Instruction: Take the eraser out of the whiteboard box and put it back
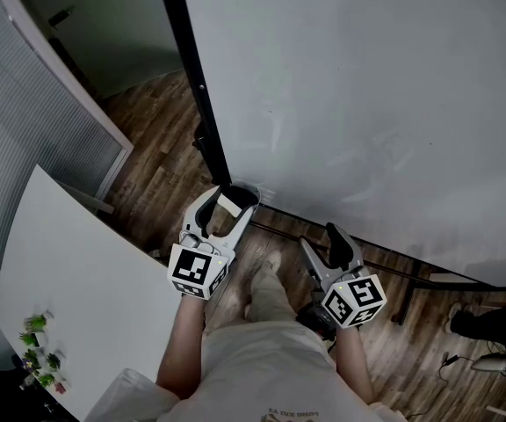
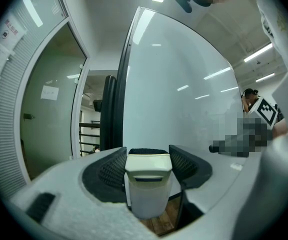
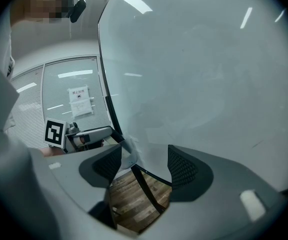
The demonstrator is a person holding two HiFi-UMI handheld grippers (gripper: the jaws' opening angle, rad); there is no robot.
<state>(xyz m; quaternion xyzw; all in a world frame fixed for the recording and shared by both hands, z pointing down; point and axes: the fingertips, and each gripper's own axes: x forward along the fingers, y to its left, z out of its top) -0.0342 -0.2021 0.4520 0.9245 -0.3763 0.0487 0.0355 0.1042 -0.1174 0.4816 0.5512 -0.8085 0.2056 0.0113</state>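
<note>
The left gripper [image 2: 147, 164] has the eraser [image 2: 148, 189] between its pads. The eraser's lower end sinks behind the gripper's body, and the pads cover its sides. In the head view only a pale corner of it shows between the jaws, which half hide the whiteboard box [image 1: 249, 192] at their tips. Past the left jaw of the right gripper [image 3: 145, 165], a sheet of paper [image 3: 80, 101] carries print too small to read. The whiteboard [image 1: 367, 104] ahead of both tools runs off the top and right edges. Far out to the left gripper's left, small green things [image 1: 38, 350] are too tiny to identify.
</note>
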